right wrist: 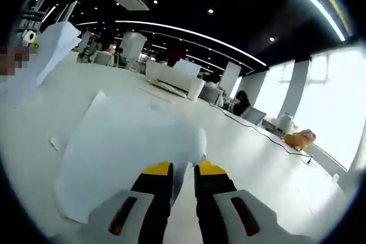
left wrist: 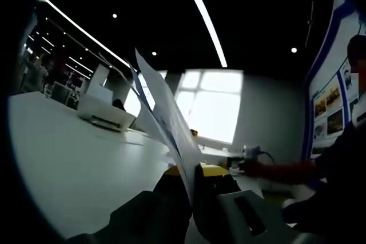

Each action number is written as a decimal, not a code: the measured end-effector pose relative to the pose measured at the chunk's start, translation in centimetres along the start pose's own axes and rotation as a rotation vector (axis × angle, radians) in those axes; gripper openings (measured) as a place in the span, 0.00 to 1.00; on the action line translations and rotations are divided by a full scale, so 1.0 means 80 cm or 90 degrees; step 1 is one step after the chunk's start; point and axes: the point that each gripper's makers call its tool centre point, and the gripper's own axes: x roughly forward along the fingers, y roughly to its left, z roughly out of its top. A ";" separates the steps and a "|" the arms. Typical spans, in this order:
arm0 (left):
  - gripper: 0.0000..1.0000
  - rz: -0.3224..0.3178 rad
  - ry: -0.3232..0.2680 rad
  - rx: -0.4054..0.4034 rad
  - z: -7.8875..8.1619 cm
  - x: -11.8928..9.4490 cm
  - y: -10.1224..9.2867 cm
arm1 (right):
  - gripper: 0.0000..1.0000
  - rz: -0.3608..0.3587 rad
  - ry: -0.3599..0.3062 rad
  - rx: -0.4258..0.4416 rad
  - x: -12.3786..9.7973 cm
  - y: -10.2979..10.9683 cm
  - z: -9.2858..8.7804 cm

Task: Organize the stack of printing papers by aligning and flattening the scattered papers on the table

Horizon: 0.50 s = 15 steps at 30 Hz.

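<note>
Left gripper (left wrist: 191, 184) clamping raised papers (left wrist: 166, 112), right gripper (right wrist: 183, 178) pinching sheet (right wrist: 123, 147)

White printer (left wrist: 103, 111) on table (left wrist: 63, 164); orange obj (right wrist: 299, 139) w/ black cable (right wrist: 251, 127) nr windows (left wrist: 209, 104).

Hand-held gripper (right wrist: 183, 171): black jaws, yellow tips, grey slotted bases.

You are gripping thin, smooth, matt white papers (left wrist: 166, 112) that are bending limply. Under them, the table (right wrist: 257, 164) is showing a smooth white top with a soft sheen.
</note>
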 end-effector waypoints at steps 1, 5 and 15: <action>0.07 0.000 0.000 0.000 0.000 0.000 0.000 | 0.05 -0.001 -0.006 0.002 -0.002 0.000 0.003; 0.07 0.000 0.000 0.000 0.000 0.000 0.000 | 0.02 -0.007 -0.026 0.010 -0.005 -0.003 0.010; 0.07 0.001 0.001 0.001 0.000 0.000 0.002 | 0.00 -0.001 -0.101 0.013 -0.019 -0.002 0.036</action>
